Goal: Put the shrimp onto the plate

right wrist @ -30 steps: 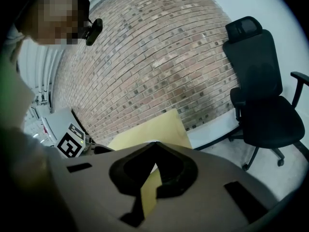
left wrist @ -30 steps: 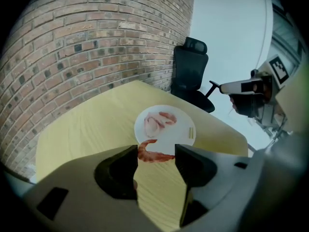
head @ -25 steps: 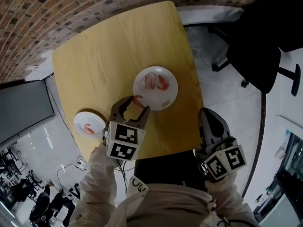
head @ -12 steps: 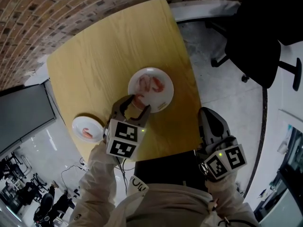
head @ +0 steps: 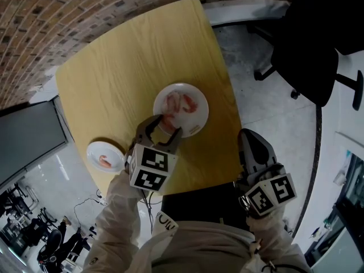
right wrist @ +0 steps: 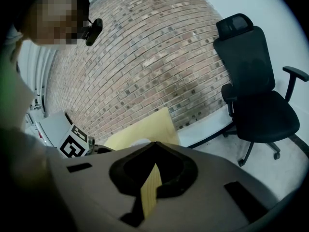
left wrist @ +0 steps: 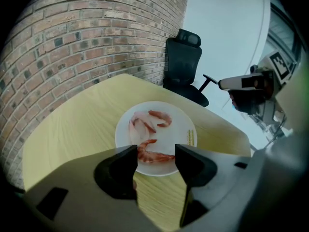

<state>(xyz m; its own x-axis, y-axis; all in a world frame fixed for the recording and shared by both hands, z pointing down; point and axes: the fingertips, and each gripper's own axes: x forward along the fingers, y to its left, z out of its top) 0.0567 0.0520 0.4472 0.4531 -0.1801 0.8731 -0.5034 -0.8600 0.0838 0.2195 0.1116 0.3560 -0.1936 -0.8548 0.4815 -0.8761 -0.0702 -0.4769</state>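
A white plate [head: 196,118] [left wrist: 181,129] on the yellow wooden table [head: 125,67] carries a few pink shrimp [head: 182,101] [left wrist: 149,122]. My left gripper [head: 164,128] [left wrist: 156,158] hangs low over the plate's near-left rim. Its jaws stand wide with one curled shrimp [head: 167,118] [left wrist: 155,154] spanning the gap end to end, held lengthwise. A small white plate [head: 96,149] at the table's left edge holds one more shrimp [head: 105,161]. My right gripper [head: 253,147] [right wrist: 154,146] is shut on nothing and hovers off the table's right edge.
A black office chair [head: 307,44] [left wrist: 186,57] [right wrist: 256,95] stands on the grey floor right of the table. A brick wall [head: 85,10] runs behind the table. A dark screen [head: 28,132] sits to the left.
My left gripper has shifted right and a little down with the shrimp, from the plate's rim to just inside it. The right gripper has stayed put.
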